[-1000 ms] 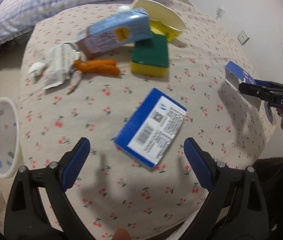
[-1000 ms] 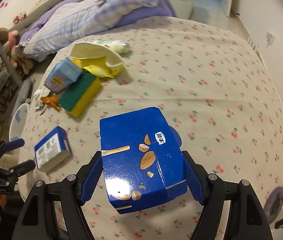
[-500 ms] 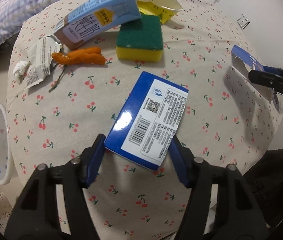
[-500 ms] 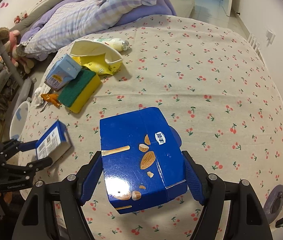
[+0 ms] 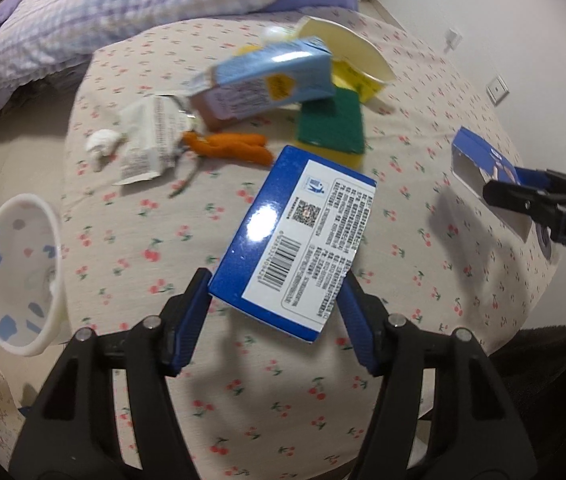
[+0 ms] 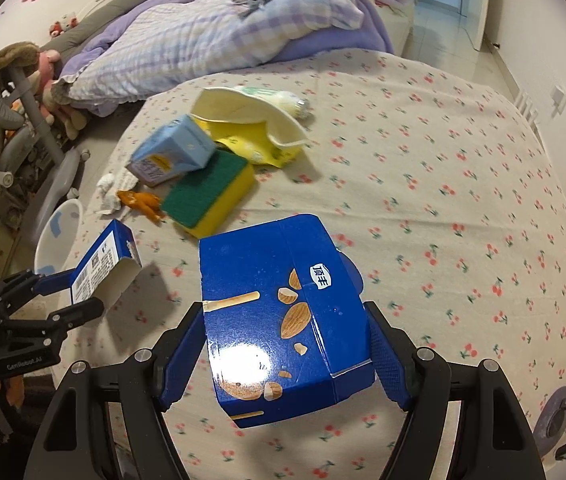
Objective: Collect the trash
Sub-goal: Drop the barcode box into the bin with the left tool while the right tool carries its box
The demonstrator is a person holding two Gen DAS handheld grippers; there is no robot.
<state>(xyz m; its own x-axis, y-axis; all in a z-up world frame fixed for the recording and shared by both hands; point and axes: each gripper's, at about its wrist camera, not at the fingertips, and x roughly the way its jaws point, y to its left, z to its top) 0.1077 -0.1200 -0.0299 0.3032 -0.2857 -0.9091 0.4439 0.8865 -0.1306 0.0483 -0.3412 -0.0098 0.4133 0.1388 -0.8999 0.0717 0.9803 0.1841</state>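
Observation:
My left gripper (image 5: 275,292) is shut on a blue box with a white barcode label (image 5: 299,236) and holds it lifted off the cherry-print tablecloth (image 5: 131,248); this box also shows in the right wrist view (image 6: 103,264). My right gripper (image 6: 287,328) is shut on a blue almond snack box (image 6: 283,316), held above the table; it shows at the right of the left wrist view (image 5: 483,168). On the table lie a light-blue milk carton (image 5: 267,80), orange peel pieces (image 5: 231,146), a torn white wrapper (image 5: 147,140), a crumpled tissue (image 5: 101,142) and a cream bowl with yellow packaging (image 5: 347,56).
A green-and-yellow sponge (image 5: 331,128) lies near the carton. A white bin with blue patches (image 5: 15,272) stands off the table's left edge. A small bottle (image 6: 279,100) lies behind the bowl. A bed with purple checked bedding (image 6: 211,36) is beyond the table.
My left gripper closed on the barcode box and has lifted it off the cloth, tilting it. My right gripper keeps holding the almond box in the same place.

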